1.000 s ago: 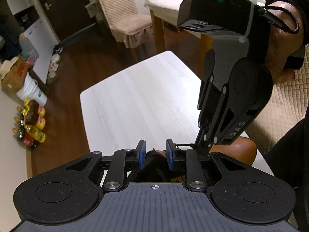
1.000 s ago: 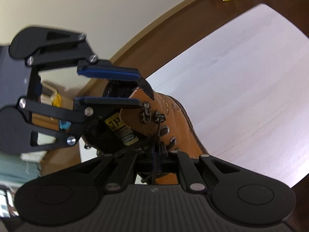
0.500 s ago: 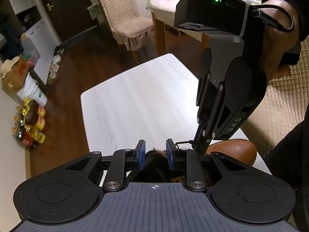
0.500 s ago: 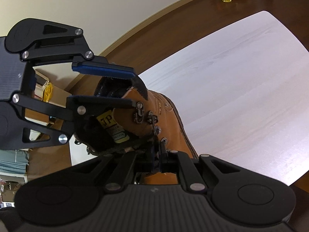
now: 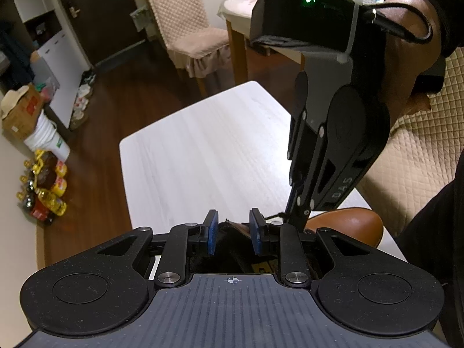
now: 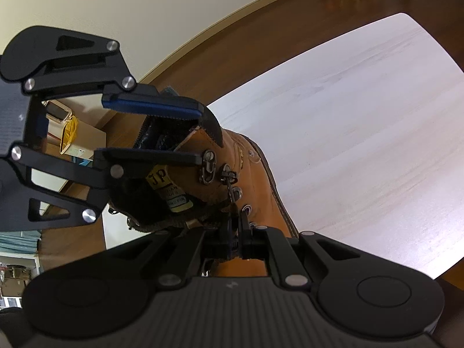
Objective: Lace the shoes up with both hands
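A tan leather boot (image 6: 255, 179) stands on the white table (image 6: 362, 116); its brown toe (image 5: 348, 223) shows in the left wrist view. My right gripper (image 6: 235, 226) is shut on the dark lace (image 6: 230, 190), which runs taut up to a metal hook near the collar. Seen from the left wrist, the right gripper (image 5: 295, 214) comes down from the upper right, held by a hand. My left gripper (image 5: 235, 232) is open, its blue pads (image 5: 213, 232) straddling the boot's dark collar. From the right wrist, the left gripper (image 6: 200, 134) reaches in from the left across the boot's opening.
The white table (image 5: 203, 159) stretches ahead over a dark wood floor. A padded chair (image 5: 188, 29) and a second table stand beyond it. Bottles (image 5: 46, 185) and a white bucket (image 5: 46, 139) sit on the floor at left. A quilted seat (image 5: 429, 150) lies at right.
The right gripper has tilted a little more upright and lifted slightly, still pinching the lace. The left gripper stays open around the boot's collar.
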### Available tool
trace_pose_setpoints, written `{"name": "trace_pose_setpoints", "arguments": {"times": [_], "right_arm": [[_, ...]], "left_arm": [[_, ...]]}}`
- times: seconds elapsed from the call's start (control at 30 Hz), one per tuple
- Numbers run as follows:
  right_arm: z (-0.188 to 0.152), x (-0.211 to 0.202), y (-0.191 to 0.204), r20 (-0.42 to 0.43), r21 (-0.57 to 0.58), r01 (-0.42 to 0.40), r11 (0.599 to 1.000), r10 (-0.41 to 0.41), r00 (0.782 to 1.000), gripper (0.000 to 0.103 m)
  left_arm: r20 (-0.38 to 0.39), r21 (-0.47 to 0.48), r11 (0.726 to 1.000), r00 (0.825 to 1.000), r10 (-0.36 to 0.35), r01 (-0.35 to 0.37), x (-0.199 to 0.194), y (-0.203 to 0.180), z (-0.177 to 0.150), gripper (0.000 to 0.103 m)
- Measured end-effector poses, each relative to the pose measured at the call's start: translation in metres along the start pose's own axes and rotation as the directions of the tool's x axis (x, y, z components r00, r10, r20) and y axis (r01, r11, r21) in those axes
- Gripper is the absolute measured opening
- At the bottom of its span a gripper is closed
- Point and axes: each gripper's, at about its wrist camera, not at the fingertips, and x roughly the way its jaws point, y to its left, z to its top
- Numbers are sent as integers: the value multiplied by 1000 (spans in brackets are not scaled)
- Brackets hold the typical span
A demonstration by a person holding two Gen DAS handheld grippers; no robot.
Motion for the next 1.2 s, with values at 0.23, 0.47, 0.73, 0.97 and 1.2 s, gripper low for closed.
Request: {"name": "trace_pose_setpoints", "arguments": {"times": [0.23,0.47,0.73,0.97,1.2], "right_arm": [[3,-8,7,25,29,-47,998,47,999,5],[3,-5,12,36,48,-72,996,71,997,5],[2,-6,3,50,60,-96,994,93,994,10],[-2,-5,3,71,68,-125,990,120,990,10],[-19,-9,23,112,135,-211,968,197,974,11]], "left_arm": [[6,0,1000,1000,4,-4,1,-1,-2,26],[3,-1,1000,1000,3,-3,2,-3,-5,26],[-1,11,1000,1000,0,0,-3,-1,-2,28],[-27,53,999,1000,7,-5,-1,15,9,28],[-42,76,997,999,15,-12,7,20,16,28]]}}
